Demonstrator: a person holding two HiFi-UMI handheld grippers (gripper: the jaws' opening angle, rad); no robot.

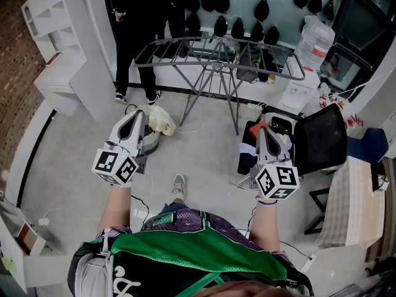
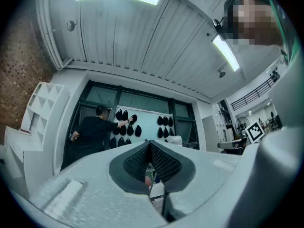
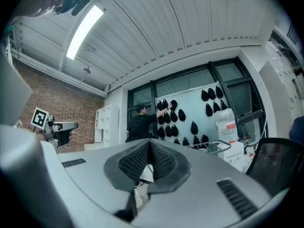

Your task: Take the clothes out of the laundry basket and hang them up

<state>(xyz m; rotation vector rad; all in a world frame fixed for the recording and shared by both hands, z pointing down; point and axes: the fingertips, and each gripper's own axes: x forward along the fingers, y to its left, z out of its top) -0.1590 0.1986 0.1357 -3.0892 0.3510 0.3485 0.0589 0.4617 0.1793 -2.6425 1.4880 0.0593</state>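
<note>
Clothes (image 1: pixel 162 120): pale, limp bundle in low basket (image 1: pixel 150 143) on floor before drying rack (image 1: pixel 216 51), by its left leg; likely light, floppy, best pinched at a raised fold; left gripper (image 1: pixel 137 114) and right gripper (image 1: pixel 263 130) both closed, empty.

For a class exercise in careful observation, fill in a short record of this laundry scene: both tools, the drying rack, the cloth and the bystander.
Left tool: shut, empty
Right tool: shut, empty
Drying rack: unfolded ahead, no clothes hung
Cream cloth: bunched on the floor beyond the left tool
Bystander: in black, standing behind the rack's left end
</note>
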